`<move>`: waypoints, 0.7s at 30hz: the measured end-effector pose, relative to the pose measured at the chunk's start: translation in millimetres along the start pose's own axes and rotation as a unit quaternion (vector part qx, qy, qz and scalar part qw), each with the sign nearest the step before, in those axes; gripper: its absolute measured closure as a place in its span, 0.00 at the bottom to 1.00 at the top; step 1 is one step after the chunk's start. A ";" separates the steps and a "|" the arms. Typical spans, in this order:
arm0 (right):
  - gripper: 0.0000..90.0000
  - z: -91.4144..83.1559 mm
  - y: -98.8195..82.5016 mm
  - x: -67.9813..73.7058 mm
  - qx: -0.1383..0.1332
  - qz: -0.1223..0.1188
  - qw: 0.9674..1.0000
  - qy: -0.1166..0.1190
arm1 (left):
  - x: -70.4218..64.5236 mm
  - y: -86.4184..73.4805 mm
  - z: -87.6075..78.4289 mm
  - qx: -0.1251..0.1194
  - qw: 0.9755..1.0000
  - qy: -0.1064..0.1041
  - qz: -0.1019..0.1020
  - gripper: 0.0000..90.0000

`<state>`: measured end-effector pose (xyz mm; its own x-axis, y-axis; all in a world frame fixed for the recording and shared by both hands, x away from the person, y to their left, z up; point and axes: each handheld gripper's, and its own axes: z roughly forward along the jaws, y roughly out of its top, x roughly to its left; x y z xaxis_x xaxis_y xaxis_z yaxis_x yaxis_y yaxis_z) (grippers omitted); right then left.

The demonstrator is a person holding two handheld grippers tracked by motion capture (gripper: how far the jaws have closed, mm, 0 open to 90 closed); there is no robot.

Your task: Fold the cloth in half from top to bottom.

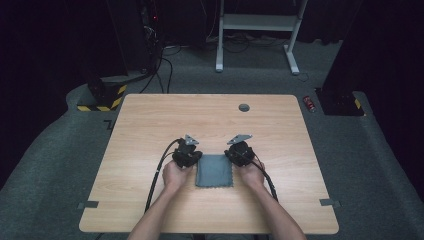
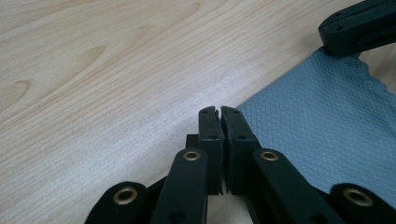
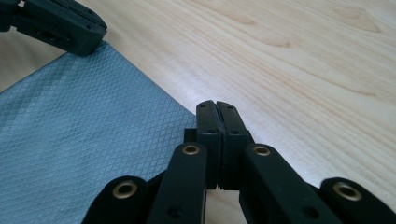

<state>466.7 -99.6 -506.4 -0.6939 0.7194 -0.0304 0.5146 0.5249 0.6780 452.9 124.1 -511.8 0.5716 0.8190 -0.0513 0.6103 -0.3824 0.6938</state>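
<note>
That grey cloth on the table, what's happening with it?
A person sits at a wooden table with a hand-held gripper in each hand. A small grey cloth lies flat between them. The left hand-held gripper sits at the cloth's far left corner and the right hand-held gripper at its far right corner. Both have their jaws closed at the cloth's corners; whether they actually pinch the fabric cannot be told. The cloth is not lifted or folded yet.
</note>
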 end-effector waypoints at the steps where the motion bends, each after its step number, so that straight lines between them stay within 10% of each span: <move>1: 0.99 1.3 0.7 -0.8 0.000 0.003 1.000 -0.003 | 1.5 -0.8 2.8 -0.005 1.000 0.000 -0.002 0.97; 4: 0.99 7.1 -0.1 -2.0 0.004 0.005 1.000 -0.011 | 2.9 -0.6 3.8 -0.011 1.000 0.004 -0.009 0.96; 10: 0.85 -3.6 -5.1 -3.7 -0.013 0.035 0.999 0.001 | -3.4 -9.5 -16.6 -0.019 1.000 0.006 -0.016 0.61; 21: 0.76 -13.1 -23.1 13.6 -0.002 -0.019 1.000 -0.008 | -16.9 -30.6 -24.3 -0.004 0.999 0.047 0.026 0.51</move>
<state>438.8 -107.9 -512.9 -0.7054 0.7055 -0.0679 0.4859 0.5511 0.6783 411.3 132.3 -514.6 0.5480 0.8348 0.0532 0.5764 -0.4229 0.6993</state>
